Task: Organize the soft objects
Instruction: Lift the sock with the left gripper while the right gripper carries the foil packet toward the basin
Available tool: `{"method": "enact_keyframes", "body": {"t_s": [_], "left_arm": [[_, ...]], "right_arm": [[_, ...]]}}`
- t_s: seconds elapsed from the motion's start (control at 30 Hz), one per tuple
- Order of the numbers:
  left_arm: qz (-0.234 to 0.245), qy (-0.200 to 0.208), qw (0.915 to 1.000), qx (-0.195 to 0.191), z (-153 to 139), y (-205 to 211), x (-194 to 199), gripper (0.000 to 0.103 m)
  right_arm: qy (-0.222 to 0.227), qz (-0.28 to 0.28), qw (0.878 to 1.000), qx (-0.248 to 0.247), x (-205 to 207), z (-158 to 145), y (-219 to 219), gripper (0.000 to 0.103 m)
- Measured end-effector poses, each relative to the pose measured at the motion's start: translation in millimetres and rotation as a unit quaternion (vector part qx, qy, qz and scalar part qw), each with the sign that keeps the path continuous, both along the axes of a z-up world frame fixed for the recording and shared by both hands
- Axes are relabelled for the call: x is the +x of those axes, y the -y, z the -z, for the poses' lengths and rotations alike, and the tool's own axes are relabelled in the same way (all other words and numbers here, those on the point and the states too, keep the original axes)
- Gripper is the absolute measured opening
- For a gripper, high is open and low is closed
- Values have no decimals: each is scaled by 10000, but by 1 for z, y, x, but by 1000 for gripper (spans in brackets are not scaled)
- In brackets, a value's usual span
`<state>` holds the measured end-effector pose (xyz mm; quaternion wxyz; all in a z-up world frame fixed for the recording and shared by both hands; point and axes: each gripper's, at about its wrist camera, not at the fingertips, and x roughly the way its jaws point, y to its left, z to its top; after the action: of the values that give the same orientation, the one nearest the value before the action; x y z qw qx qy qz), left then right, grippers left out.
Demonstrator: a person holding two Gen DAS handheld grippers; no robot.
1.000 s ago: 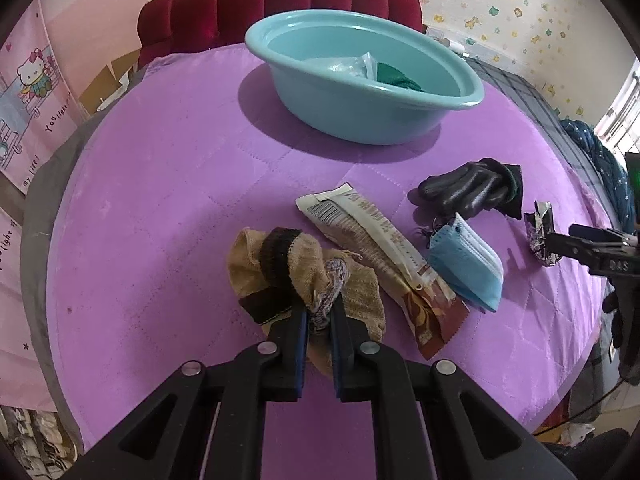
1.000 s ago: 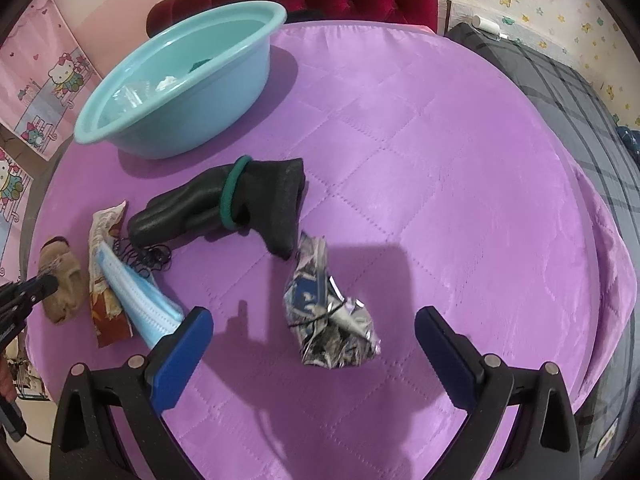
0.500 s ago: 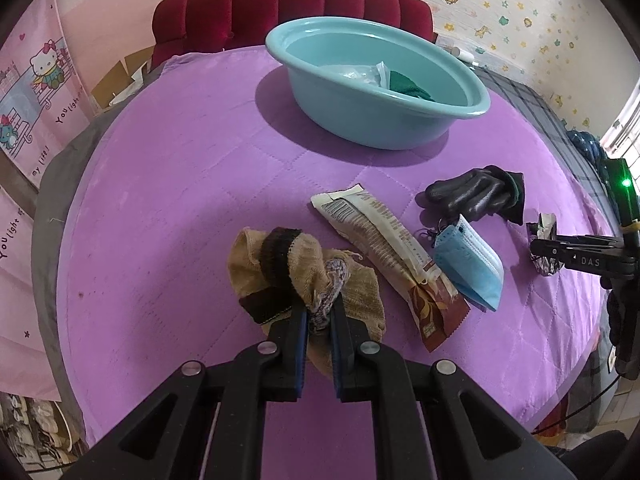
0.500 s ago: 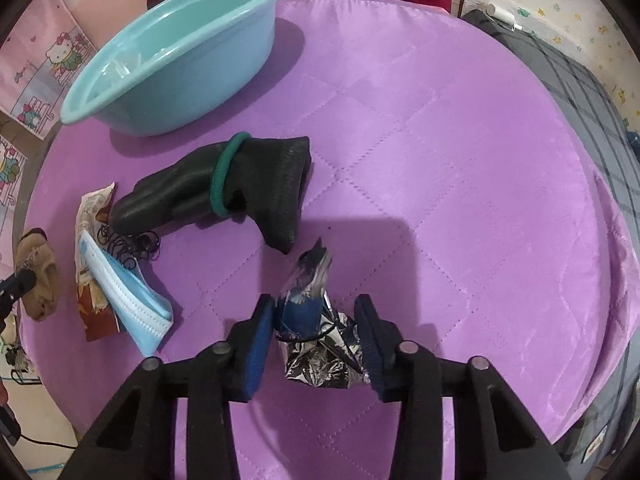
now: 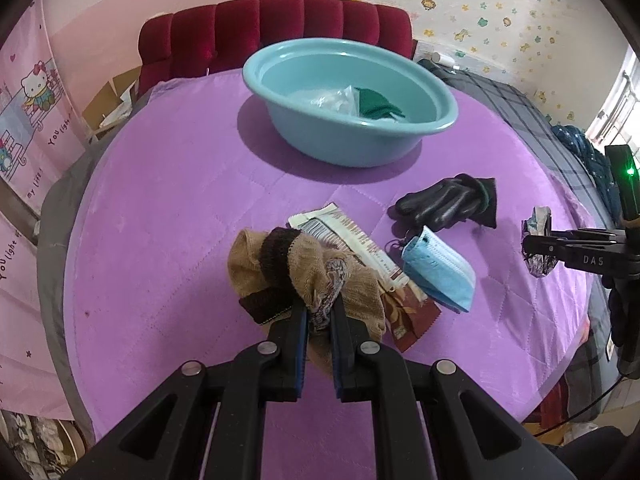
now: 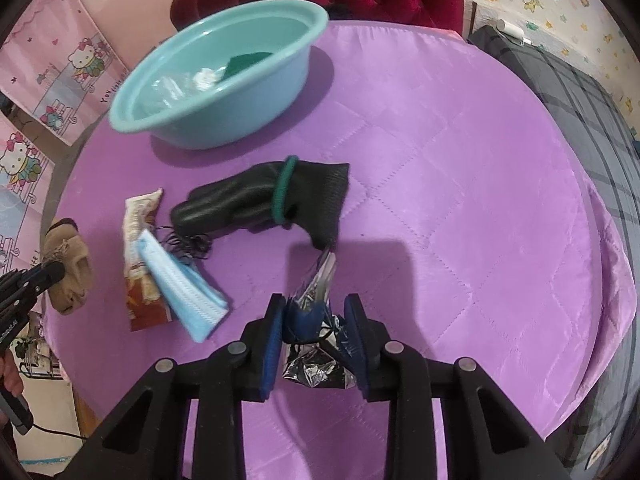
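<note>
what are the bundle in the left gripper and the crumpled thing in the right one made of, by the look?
Tan bundle: knitted fabric, matte, probably wool or acrylic; ribbed stitches and dark brown cuffs suggest socks. Crumpled wrapper: likely metallised plastic film, shiny; mirror-like silver creases, blue print.

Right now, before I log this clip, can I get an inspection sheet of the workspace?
Surface: purple quilted cover on a round table.
Job's things: teal basin holds a green cloth and clear plastic; tan sock, black glove with a green band, blue face mask.
Clutter: snack wrapper partly under the mask; crumpled foil packet.
Grippers: left gripper jaws shut on the sock; right gripper jaws closed on the foil packet.
Cables: one thin black cable at the right edge of the left view.
Surroundings: red tufted headboard, cartoon wall posters, plaid bedding.
</note>
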<state>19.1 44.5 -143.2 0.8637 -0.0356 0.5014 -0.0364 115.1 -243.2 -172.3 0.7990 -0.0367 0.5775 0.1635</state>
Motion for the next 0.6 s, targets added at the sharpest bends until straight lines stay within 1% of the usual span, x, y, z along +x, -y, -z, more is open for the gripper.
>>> {"method": "enact_keyframes", "body": {"t_s": [0.1,0.17,0.43,0.6], "left_arm": [[85,-5,10000,-17,-5,2,0,10],[143,25,9999,-7,-9,4,-1,10],[311,164,9994,-16,-24,12,0,10],[417,231,9989,-33,-34,18,4,10]], "right_arm": [[21,-17,10000,58,-4,-4,1,31],[29,-61,10000,49,-9,-8,-10,31],[205,-261,9994,22,-20,-40,-22,32],[301,-352,9989,14,-20,-48,-37,32]]}}
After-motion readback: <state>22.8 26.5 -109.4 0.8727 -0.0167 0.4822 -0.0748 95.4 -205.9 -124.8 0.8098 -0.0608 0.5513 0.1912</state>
